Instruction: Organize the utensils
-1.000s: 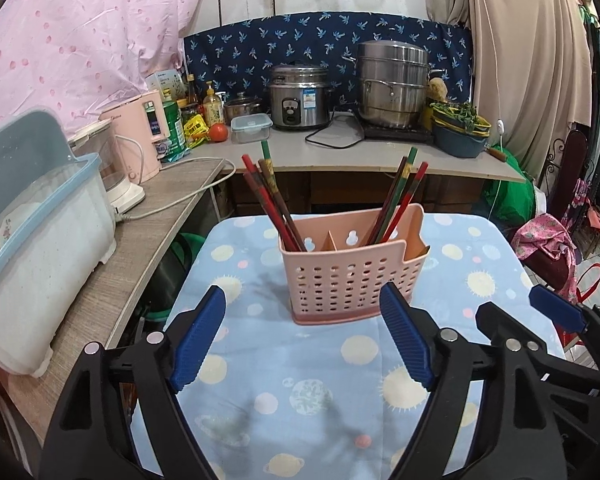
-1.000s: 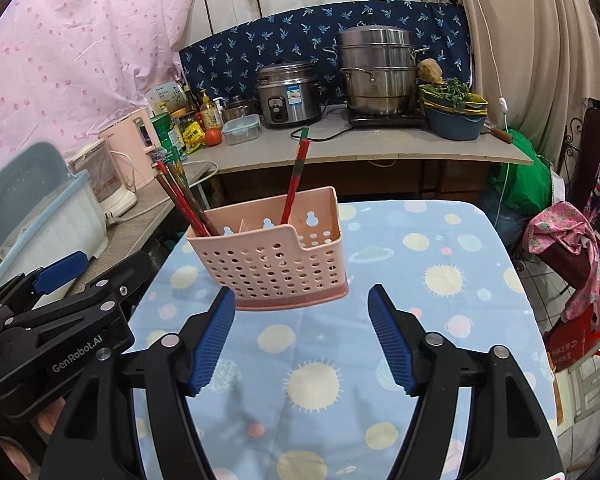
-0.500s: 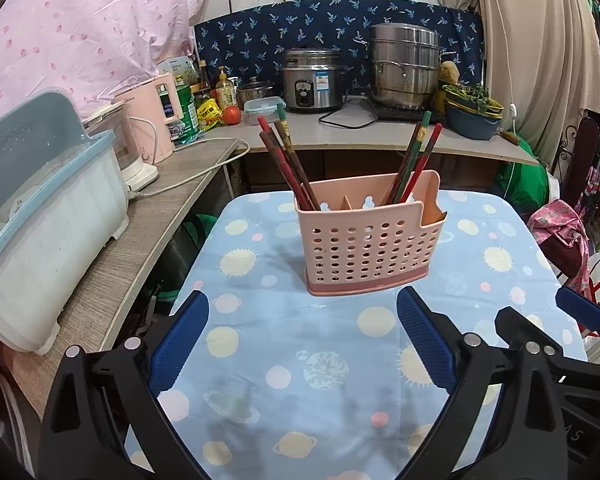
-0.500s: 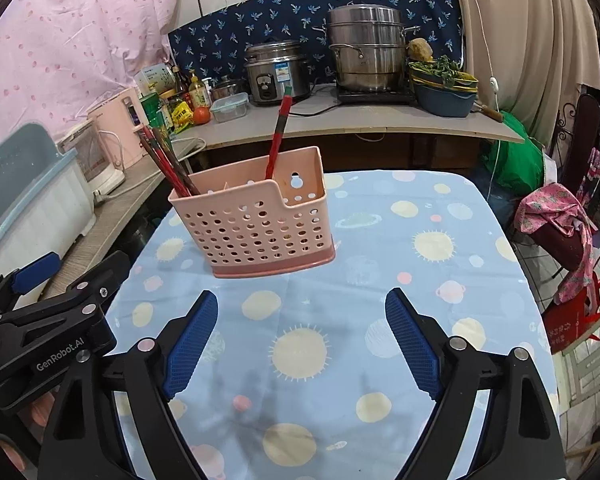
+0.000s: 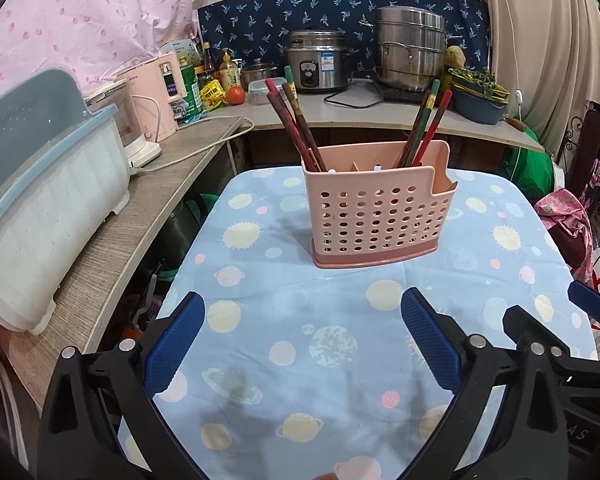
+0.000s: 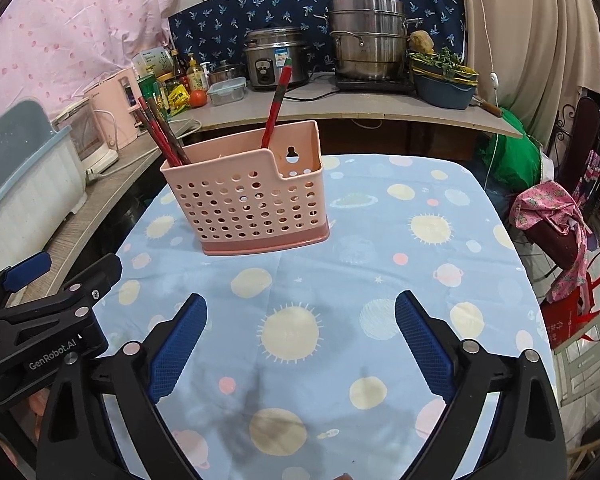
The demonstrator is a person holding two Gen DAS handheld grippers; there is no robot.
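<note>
black plastic tongs [image 6: 300, 344], blue ribbed pads [image 6: 178, 346], silver screws, seemingly "GenRobot.AI" lettering

Both grippers' fingers [image 5: 172, 342] wider apart.

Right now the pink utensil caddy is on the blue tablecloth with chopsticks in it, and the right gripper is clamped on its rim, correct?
Not quite. The right gripper holds nothing; its jaws are opening above bare tablecloth, short of the caddy, as the right wrist view shows. The chopsticks are inside.

Utensil holder [image 5: 376, 216]: salmon pink, perforated with round holes, darker pink base. Chopsticks [image 5: 296, 120]: red and dark brown, some green-tipped. Tablecloth [image 5: 300, 320]: light blue, printed with pale yellow suns, planets and pink dots. Both grippers: black frames, blue pads [image 5: 174, 346]. Backsplash cloth [image 5: 340, 12]: navy, small light-blue leaf print.
</note>
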